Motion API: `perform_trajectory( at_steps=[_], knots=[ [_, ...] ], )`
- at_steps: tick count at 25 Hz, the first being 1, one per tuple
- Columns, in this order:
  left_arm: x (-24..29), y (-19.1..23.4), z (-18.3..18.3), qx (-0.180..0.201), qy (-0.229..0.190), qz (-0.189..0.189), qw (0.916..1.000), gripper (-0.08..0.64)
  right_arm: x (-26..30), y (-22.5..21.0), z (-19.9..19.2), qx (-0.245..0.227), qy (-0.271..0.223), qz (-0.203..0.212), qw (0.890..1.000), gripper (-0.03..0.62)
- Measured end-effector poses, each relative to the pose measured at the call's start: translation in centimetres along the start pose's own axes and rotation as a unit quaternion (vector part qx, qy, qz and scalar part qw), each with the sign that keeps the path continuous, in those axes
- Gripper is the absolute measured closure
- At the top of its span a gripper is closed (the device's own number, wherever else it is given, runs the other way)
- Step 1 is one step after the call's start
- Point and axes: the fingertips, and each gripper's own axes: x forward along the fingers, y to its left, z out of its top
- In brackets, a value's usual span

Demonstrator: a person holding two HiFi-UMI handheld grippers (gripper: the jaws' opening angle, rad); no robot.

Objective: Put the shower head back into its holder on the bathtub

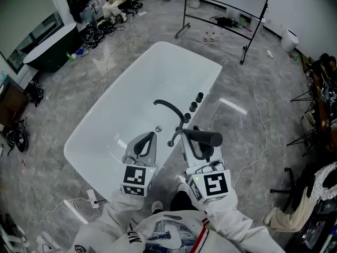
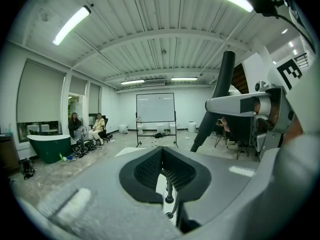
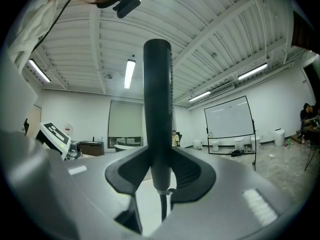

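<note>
The black shower head (image 1: 206, 138) lies crosswise in my right gripper (image 1: 191, 137), which is shut on its handle just above the tub's near rim. In the right gripper view the shower head (image 3: 157, 104) stands upright between the pads of the right gripper (image 3: 159, 170), with its hose hanging below. My left gripper (image 1: 152, 135) hangs over the white bathtub (image 1: 126, 107) to the left, its jaws shut with nothing in them. Seen along the left gripper (image 2: 161, 152), the shower head (image 2: 219, 98) slants at the upper right. A black spout (image 1: 169, 107) and three knobs (image 1: 196, 101) sit on the tub's right rim.
A whiteboard on a black stand (image 1: 226, 9) is beyond the tub. A dark green tub (image 1: 50, 46) and seated people (image 1: 100, 7) are at the back left. Cables trail over the grey floor (image 1: 253, 115), and chairs (image 1: 310, 136) crowd the right side.
</note>
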Motion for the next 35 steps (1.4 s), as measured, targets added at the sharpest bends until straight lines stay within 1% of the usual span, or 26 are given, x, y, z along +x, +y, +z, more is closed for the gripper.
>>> perform_trajectory(
  at_steps=[4,12,20,26,31,35],
  knots=[
    [0.8,0.3,0.3,0.005,0.003,0.022,0.9997,0.56,0.8,-0.9,-0.4,0.005,0.004,0.021,1.0,0.454],
    [1.8,-0.1,-0.2,-0.002,0.013,0.059,0.9982,0.56,2.1,-2.4,-1.7,0.013,0.015,0.065,0.998,0.454],
    [2.6,-0.5,-1.0,-0.009,0.023,0.095,0.9952,0.561,3.1,-3.9,-3.5,0.022,0.029,0.097,0.995,0.454],
    [2.6,-0.6,-2.7,-0.018,0.039,0.106,0.9935,0.56,3.6,-3.9,-5.3,0.029,0.044,0.109,0.993,0.454],
    [3.1,-0.1,-3.4,-0.023,0.038,0.112,0.9927,0.56,4.2,-3.8,-6.9,0.029,0.055,0.114,0.992,0.454],
    [3.5,-0.4,-4.3,-0.03,0.048,0.115,0.9918,0.56,4.4,-4.0,-8.4,0.03,0.075,0.118,0.99,0.454]
  ],
)
